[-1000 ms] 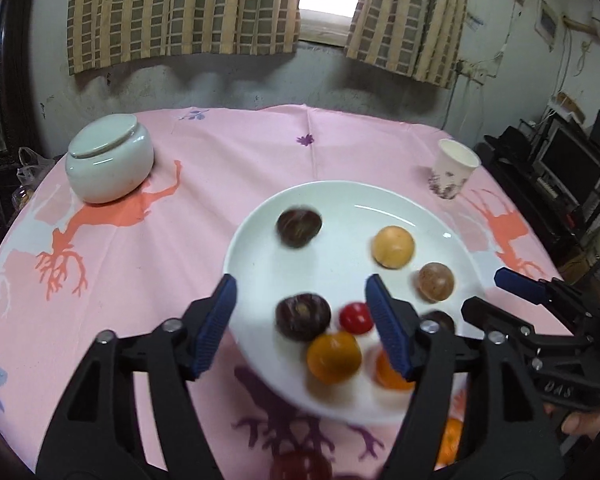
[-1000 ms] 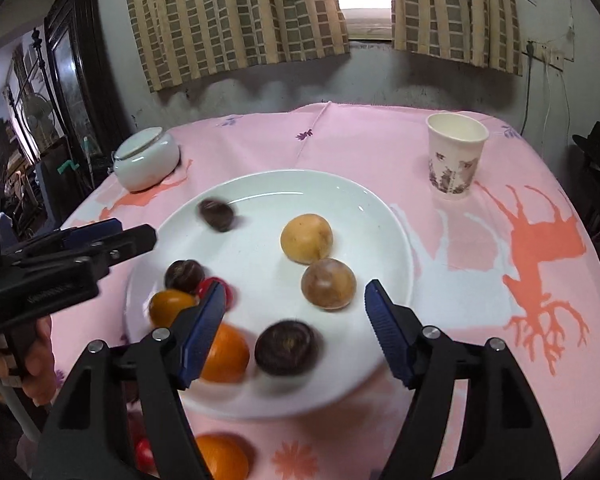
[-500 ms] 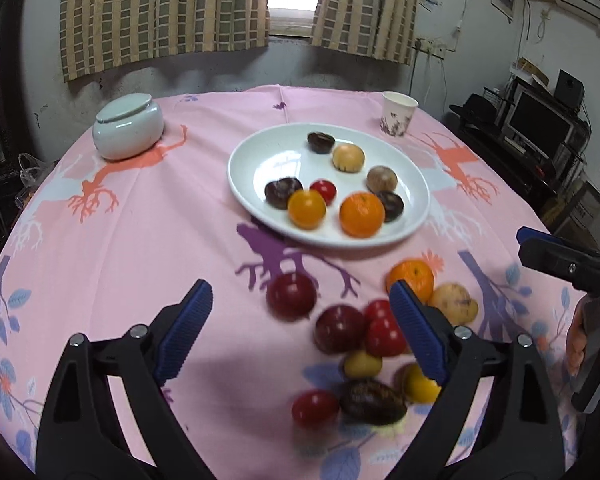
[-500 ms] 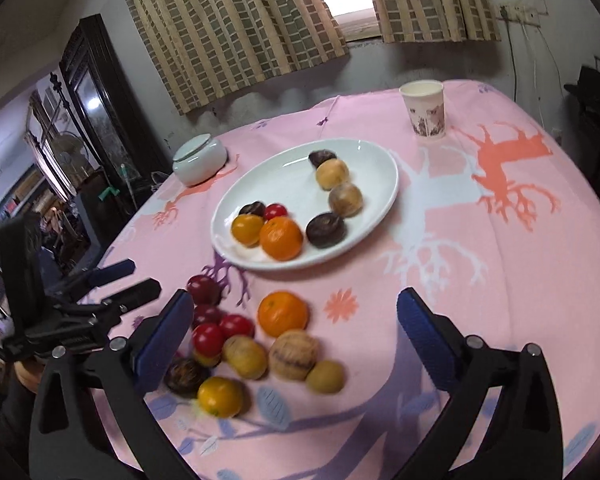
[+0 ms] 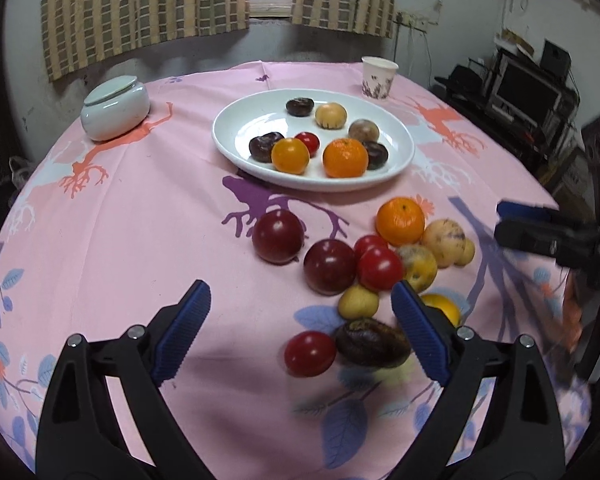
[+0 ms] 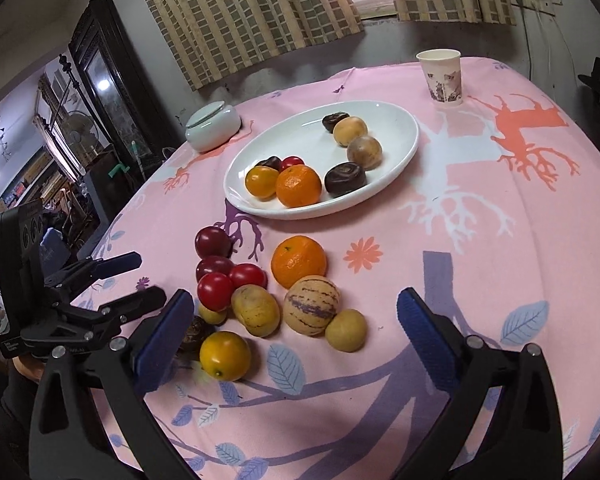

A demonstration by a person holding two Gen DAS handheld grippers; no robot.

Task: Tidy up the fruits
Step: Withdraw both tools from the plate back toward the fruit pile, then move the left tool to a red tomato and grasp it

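A white plate holds several fruits, among them an orange. A loose pile of fruit lies on the pink cloth nearer me: dark plums, red tomatoes, an orange, a striped melon and yellow fruits. My left gripper is open and empty above the cloth, near the pile's front. My right gripper is open and empty, over the pile's near side.
A pale lidded jar stands at the back left. A paper cup stands behind the plate. The round table drops off on all sides; cabinets and electronics stand beyond it.
Both grippers have pulled back from the plate toward me, so the loose fruit pile has come into view. Both stay open and empty.
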